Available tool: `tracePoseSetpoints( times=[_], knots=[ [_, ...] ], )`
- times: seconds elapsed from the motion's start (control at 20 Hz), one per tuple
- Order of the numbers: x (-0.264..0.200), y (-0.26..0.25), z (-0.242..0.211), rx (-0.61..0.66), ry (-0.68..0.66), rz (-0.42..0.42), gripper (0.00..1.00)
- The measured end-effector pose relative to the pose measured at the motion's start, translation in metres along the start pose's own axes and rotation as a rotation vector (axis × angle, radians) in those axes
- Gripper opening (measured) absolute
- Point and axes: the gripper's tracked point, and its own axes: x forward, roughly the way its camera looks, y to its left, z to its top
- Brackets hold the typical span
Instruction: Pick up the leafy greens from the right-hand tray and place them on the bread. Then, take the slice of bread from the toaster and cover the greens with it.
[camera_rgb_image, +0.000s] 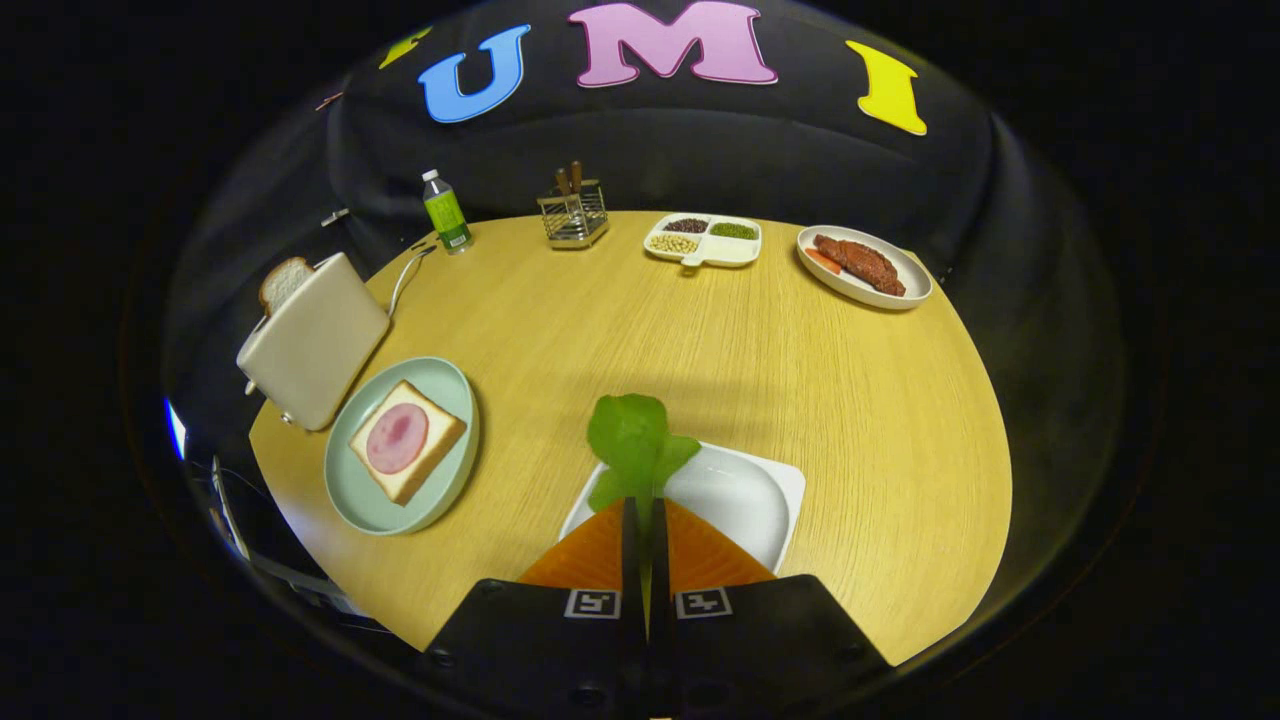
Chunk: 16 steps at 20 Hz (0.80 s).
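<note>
We have the gripper (645, 510) closed on the stalk end of the leafy greens (636, 440), fingers nearly touching, so the leaf stands free ahead of them above the white tray (745, 495). Its long axis runs straight on from the fingers, the broad end pointing away across the counter (720, 340). The bread (407, 441), topped with a pink slice, waits on the green plate (440, 380) beside the toaster (313, 340), which holds the second slice (283, 282).

Light falls from above onto my round pale-wood tabletop (760, 340), bright and even, with a soft shadow band across its middle, faint glare on the white square tray (745, 490), strong fisheye bending at the rim, focus sharp throughout.
</note>
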Motion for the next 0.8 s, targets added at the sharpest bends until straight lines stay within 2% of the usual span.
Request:
tracePoseSetpoints(
  times=[0.45, 0.8],
  knots=[
    [-0.041, 0.075, 0.078, -0.016, -0.111, 0.076, 0.05],
    [-0.031, 0.162, 0.091, -0.080, -0.102, 0.160, 0.05]
  ],
)
